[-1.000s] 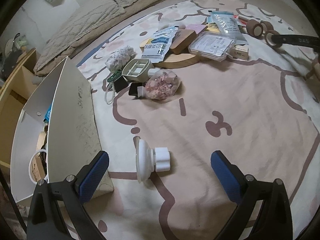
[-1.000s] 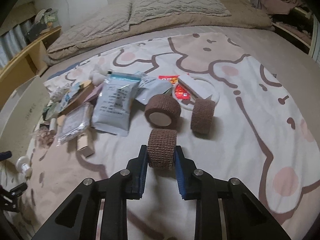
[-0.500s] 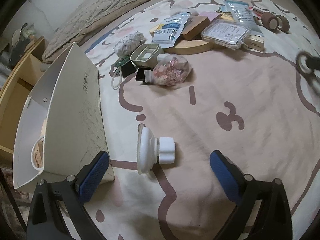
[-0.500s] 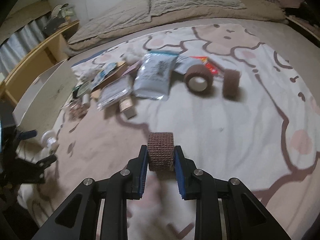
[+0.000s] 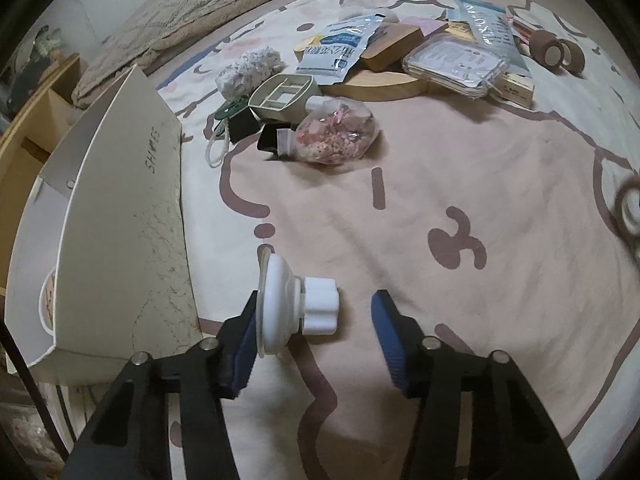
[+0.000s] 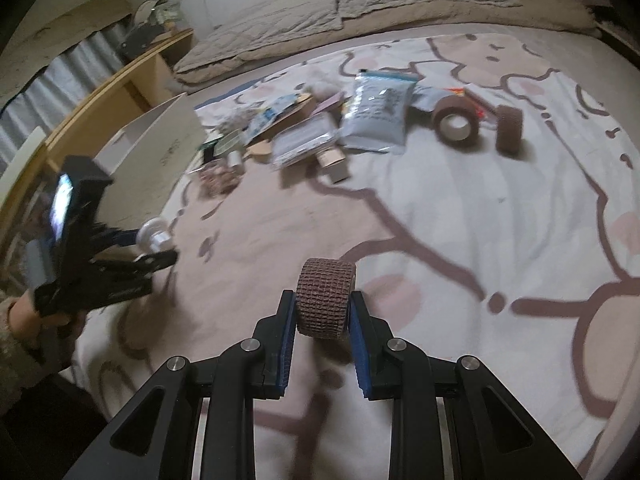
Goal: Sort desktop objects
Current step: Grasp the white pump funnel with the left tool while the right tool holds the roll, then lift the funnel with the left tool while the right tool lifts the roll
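Note:
My left gripper is open, its jaws on either side of a white suction-cup knob lying on the bedspread; the left pad touches the cup's disc, the right pad stands apart. My right gripper is shut on a brown bandage roll and holds it above the bedspread. That roll shows blurred at the right edge of the left wrist view. The left gripper and the knob also show in the right wrist view. A white paper bag stands open just left of the knob.
A pile lies farther back: a clear pouch of pink bits, a beige divided tray, packets, a round wooden board, two more brown rolls. A wooden shelf runs along the left. Pillows lie behind.
My left gripper moved forward around the white knob and its jaws narrowed. My right gripper carried the brown roll leftward, away from the pile, toward the left gripper and the bag.

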A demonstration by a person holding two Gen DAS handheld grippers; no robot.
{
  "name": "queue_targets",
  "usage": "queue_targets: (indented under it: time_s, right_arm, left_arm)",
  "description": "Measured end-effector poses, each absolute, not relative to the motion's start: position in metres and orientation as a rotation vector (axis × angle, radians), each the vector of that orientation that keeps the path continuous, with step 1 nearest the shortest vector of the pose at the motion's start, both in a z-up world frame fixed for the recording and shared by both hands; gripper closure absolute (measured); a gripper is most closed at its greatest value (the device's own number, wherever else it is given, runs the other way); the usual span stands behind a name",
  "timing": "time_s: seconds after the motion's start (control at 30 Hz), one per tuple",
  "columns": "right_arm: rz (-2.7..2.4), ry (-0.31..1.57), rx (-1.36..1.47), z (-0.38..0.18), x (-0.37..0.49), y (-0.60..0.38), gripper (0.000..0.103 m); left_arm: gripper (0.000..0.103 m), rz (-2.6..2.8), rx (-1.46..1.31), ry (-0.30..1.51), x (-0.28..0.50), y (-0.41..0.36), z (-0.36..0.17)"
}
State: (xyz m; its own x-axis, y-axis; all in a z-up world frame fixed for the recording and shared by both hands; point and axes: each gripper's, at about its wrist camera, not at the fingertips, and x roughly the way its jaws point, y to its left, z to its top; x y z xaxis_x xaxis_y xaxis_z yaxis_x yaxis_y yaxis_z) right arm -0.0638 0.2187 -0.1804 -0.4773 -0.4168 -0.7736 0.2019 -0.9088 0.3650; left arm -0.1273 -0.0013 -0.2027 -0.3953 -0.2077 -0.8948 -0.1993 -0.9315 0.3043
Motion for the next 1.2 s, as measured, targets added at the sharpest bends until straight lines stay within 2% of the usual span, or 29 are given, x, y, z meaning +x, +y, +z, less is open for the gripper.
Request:
queue_targets:
  time_s: [0.07,0.13,0.2,0.63,0.8,1.1,1.2]
  right_arm:
    - [-2.392,-0.305,1.340,-0.178,-0.059,0.214,0.076]
    - [-2.375,-0.301,1.328,-0.174,-0.054,0.208,0.076]
    - [-2.352,-0.315,1.320,-0.171,-0.050,0.205,0.076]
    - [-2.205,-0.386,1.333,-0.167,-0.034,0.175,0.076]
    - [-2.205,-0.369,1.396,-0.178,-0.031,0.171,0.076]
    - [-2.229,-0.454,1.498,-0.191,-0.027,0.190,0.076]
    - [-2.253,-0.413,1.511,-0.192,-0.025,0.191,0.076]
  left_arm:
    - [0.057,-2.561,1.727,-0.572,-0.129,-0.002,-0.203]
    - [0.067,-2.564,1.731,-0.569,-0.129,-0.003,-0.204]
    - [0.072,-2.566,1.733,-0.563,-0.130,-0.004,-0.204]
    - [0.072,-2.668,1.784,-0.541,-0.112,0.011,-0.195]
    - [0.072,-2.718,1.826,-0.571,-0.093,0.024,-0.192]
    - [0.072,-2.755,1.845,-0.655,-0.070,0.038,-0.193]
    - [0.072,-2.758,1.842,-0.676,-0.066,0.040,-0.193]
